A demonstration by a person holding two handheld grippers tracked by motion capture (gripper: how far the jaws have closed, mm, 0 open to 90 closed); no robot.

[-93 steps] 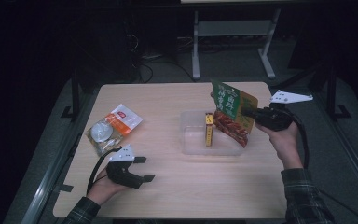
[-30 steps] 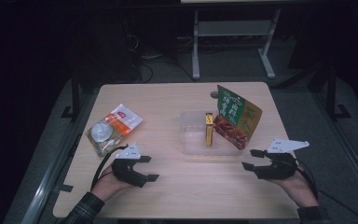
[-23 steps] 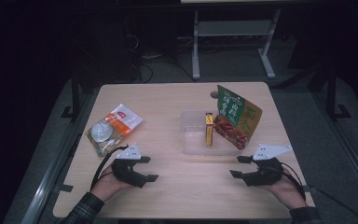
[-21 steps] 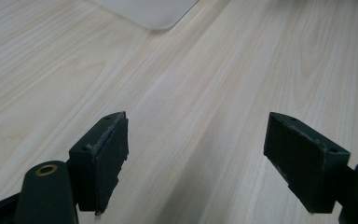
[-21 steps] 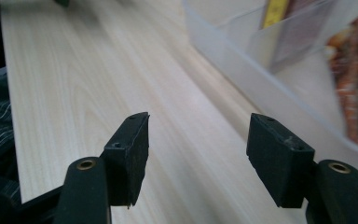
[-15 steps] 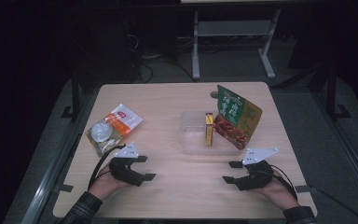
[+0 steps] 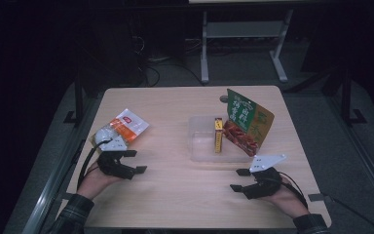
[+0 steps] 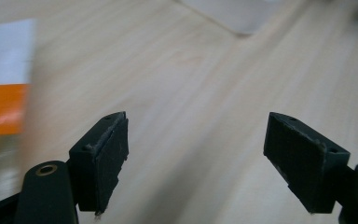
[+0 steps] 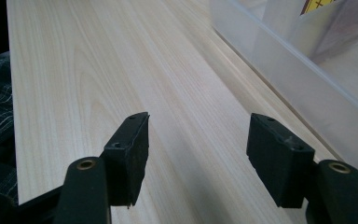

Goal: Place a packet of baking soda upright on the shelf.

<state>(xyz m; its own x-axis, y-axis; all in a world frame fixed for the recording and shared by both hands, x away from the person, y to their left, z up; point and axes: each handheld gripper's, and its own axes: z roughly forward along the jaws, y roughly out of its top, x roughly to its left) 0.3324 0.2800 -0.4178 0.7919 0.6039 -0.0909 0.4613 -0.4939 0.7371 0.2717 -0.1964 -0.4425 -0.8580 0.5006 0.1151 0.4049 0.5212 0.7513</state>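
Here we have both hands resting near the front edge of the pale wooden table (image 7: 175, 195), and we read the work as packing snacks into the clear plastic bin (image 7: 199, 146) at the centre. Farthest left, just beyond our left gripper (image 7: 135, 161), lies the orange-and-white crinkly snack packet (image 7: 129, 124) with a small clear bag of pale contents (image 7: 102, 135) touching its near corner; in the left gripper view the packet (image 8: 4, 93) shows blurred at the left edge. That claw is spread wide with nothing between its jaws. We judge the packet light, soft and slippery, likely to buckle, so we would pinch it by a flat sealed edge rather than its puffed middle. It sits close to the table's left edge, so we have little room on that side and should lift toward the centre. The bare boards between packet and bin give an open path. In the bin a slim yellow box (image 7: 218, 135) stands upright, and a green-and-red foil pouch (image 7: 246, 122) leans against the right wall, leaving free space on the bin's left side. Our right gripper (image 7: 241, 179) is likewise spread and empty, just in front of the bin.
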